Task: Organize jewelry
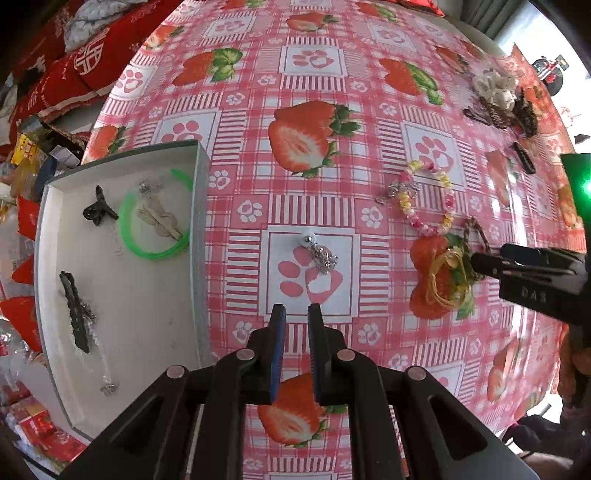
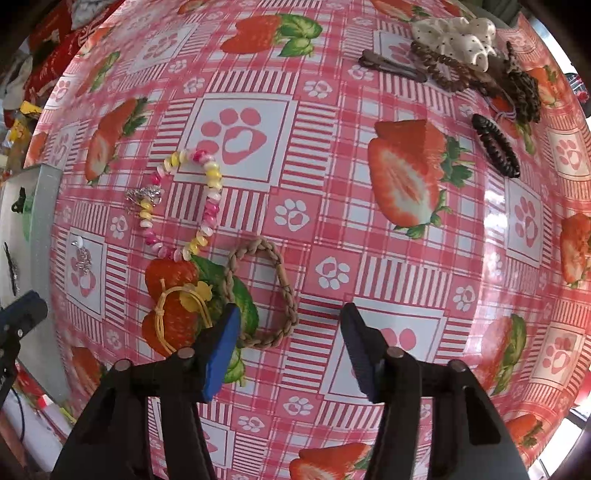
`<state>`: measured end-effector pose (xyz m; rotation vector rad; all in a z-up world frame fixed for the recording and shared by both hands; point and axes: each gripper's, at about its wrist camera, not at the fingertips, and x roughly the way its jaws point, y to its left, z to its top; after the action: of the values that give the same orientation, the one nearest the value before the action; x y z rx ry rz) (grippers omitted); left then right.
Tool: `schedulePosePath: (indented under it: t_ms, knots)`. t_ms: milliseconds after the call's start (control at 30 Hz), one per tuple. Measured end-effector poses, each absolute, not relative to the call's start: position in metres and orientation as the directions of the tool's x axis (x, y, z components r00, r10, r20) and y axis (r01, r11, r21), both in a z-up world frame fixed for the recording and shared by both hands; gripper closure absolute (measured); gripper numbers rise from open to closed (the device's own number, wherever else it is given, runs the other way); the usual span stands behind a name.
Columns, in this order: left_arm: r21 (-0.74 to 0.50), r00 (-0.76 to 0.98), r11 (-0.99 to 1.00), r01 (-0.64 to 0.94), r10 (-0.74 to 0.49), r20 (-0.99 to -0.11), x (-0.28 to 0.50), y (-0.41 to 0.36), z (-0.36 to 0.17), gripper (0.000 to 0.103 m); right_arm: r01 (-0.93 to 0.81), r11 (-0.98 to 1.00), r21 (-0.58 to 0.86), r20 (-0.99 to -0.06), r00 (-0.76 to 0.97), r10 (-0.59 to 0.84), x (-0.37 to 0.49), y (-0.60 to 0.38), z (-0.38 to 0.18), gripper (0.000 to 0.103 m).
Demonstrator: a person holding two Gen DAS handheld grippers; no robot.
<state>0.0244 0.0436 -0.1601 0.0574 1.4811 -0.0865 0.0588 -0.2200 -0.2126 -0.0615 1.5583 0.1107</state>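
Note:
My right gripper (image 2: 290,321) points down at the table, open, over a tan braided hair tie (image 2: 290,299). The tie lies partly between the fingertips, and the pads do not press on it. A yellow cord tie (image 2: 177,306) lies just left of it, and a beaded bracelet (image 2: 212,176) with a silver charm (image 2: 144,195) lies beyond. My left gripper (image 1: 297,321) hangs over the cloth with only a narrow gap and nothing in it. A silver brooch (image 1: 321,254) lies ahead of it. The white tray (image 1: 140,314) to its left holds a green bangle (image 1: 159,254), a black claw clip (image 1: 96,210) and a dark hair clip (image 1: 77,310).
A cream scrunchie (image 2: 454,33), a brown snap clip (image 2: 391,66) and a dark braided clip (image 2: 496,146) lie in a pile at the far right of the table. Red cushions (image 1: 88,59) and clutter crowd the table's left edge, beyond the tray.

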Motion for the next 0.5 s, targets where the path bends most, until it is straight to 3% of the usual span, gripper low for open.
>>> schedulePosePath:
  t_ms: [200, 233, 267, 300, 333, 500]
  knots:
    - [-0.035, 0.072, 0.997, 0.064, -0.04, -0.997, 0.033, 0.04, -0.172, 0.086, -0.091, 0.996, 0.02, -0.999, 0.031, 0.022, 0.058, -0.227, -0.213, 0.045]
    - [-0.033, 0.071, 0.997, 0.065, -0.038, -0.997, 0.034, 0.039, -0.173, 0.08, -0.086, 0.996, 0.013, -0.999, 0.032, 0.016, 0.057, -0.229, -0.213, 0.045]
    - [-0.028, 0.065, 0.997, 0.067, -0.032, -0.997, 0.035, 0.037, -0.175, 0.039, -0.085, 0.996, 0.013, -0.999, 0.032, 0.016, 0.057, -0.229, -0.213, 0.045]
    - [-0.013, 0.064, 0.998, 0.064, -0.017, -0.998, 0.036, 0.035, -0.176, 0.011, -0.09, 0.996, 0.014, -0.999, 0.031, 0.016, 0.06, -0.234, -0.214, 0.045]
    - [0.023, 0.101, 0.998, 0.061, 0.017, -0.995, 0.036, 0.034, -0.172, 0.0, -0.098, 0.995, 0.003, -0.999, 0.034, 0.006, 0.06, -0.234, -0.214, 0.045]
    - [0.076, 0.106, 0.992, 0.097, 0.065, -0.992, 0.042, 0.025, -0.176, 0.0, -0.104, 0.995, 0.002, -0.999, 0.037, 0.006, 0.059, -0.234, -0.214, 0.045]
